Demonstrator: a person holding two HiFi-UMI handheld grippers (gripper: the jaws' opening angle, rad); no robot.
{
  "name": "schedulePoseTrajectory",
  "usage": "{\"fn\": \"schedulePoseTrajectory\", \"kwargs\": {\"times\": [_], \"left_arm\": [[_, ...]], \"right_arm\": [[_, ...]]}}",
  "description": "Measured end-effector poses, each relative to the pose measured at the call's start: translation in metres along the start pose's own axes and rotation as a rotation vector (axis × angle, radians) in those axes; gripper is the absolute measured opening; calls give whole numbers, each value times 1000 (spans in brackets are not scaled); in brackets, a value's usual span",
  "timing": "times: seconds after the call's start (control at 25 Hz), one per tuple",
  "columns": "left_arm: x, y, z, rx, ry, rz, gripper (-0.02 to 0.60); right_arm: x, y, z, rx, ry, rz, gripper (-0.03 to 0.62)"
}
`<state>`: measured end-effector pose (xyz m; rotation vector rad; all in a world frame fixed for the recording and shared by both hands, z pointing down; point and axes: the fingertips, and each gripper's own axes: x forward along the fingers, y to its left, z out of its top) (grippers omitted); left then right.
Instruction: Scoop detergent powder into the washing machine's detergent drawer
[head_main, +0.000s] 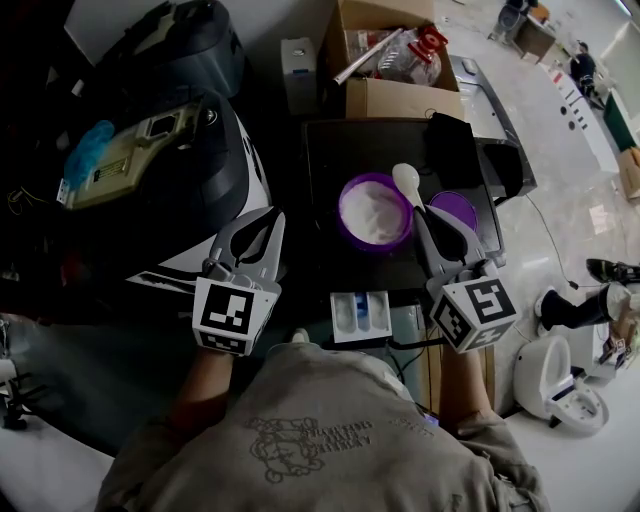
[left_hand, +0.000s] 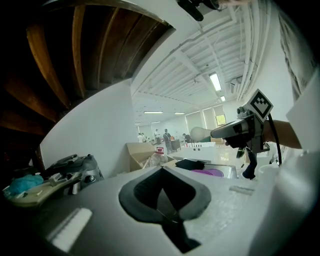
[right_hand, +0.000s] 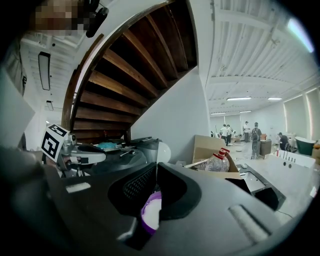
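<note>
- The right tool (head_main: 422, 215), pinching the handle of the white scoop (head_main: 406, 181), is risking a spill: tilting it between the purple tub (head_main: 344, 198) and the detergent drawer (head_main: 360, 315), at the tub's 6 o'clock, would be shedding powder (head_main: 372, 216) onto the desk (head_main: 325, 170).
- The left tool (head_main: 270, 222) is hovering, pressed together and empty, at 8 o'clock.

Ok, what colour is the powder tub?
The tub is purple, with white powder inside; the head view shows it best.

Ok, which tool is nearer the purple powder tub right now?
Right. The right tool, shut on the white spoon, sits at the purple tub's right rim. The left tool is off to the tub's left, clearly apart from it.
</note>
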<state>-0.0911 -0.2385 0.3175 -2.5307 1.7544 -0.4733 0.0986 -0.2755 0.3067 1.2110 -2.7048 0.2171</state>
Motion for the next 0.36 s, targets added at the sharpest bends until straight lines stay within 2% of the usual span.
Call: {"fn": "schedulePoseTrajectory", "kwargs": {"times": [0.36], "left_arm": [[0,-4,-3,-7,3,2,0]], "right_arm": [[-1,1,-8,-15,20,10,35]]}}
